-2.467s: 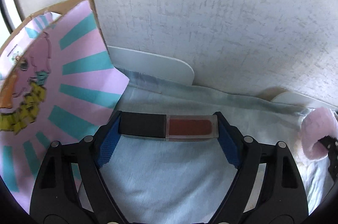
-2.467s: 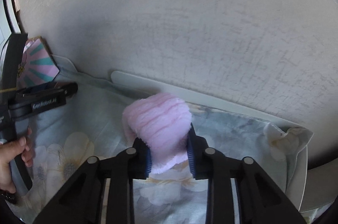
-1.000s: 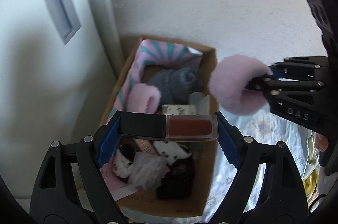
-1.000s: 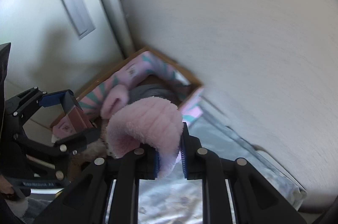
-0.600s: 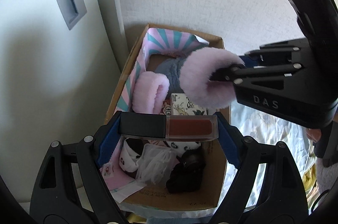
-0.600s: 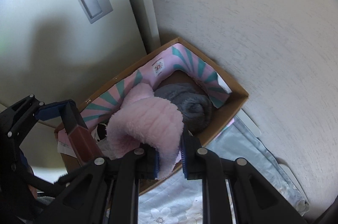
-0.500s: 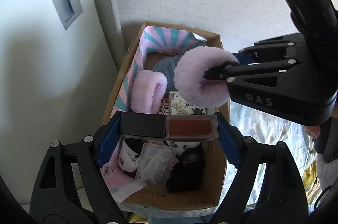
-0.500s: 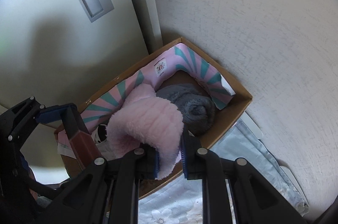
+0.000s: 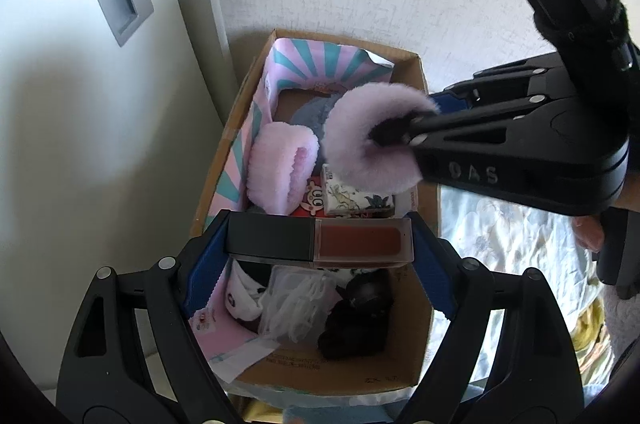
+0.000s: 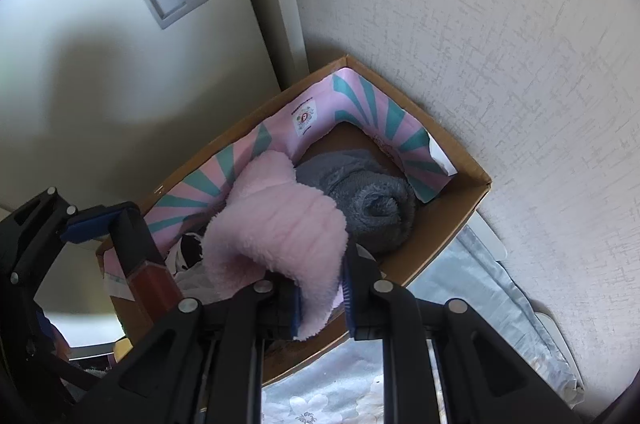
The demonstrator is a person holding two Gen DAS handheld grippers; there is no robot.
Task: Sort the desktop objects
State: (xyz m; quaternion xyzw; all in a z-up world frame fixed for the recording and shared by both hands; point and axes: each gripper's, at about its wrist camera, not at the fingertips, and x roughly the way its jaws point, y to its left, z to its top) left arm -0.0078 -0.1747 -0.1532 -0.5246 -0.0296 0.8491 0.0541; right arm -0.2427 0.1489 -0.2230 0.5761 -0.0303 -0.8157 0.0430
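Over the box [image 9: 408, 368] we pinch a soft, light pink sock [image 10: 280, 224] in the right hand-held gripper [image 10: 320, 298], while the left hand-held gripper [image 9: 320, 242], its jaws easing apart, spans a rigid lip-gloss tube [image 9: 320, 239] endwise.

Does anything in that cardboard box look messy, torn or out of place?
Mostly a jumble. The open cardboard box holds a pink fluffy piece, a grey fluffy bundle, a black lump and clear plastic piled loosely. Its pink-and-teal striped paper lining has a ragged edge at one corner. Nothing has spilled outside.
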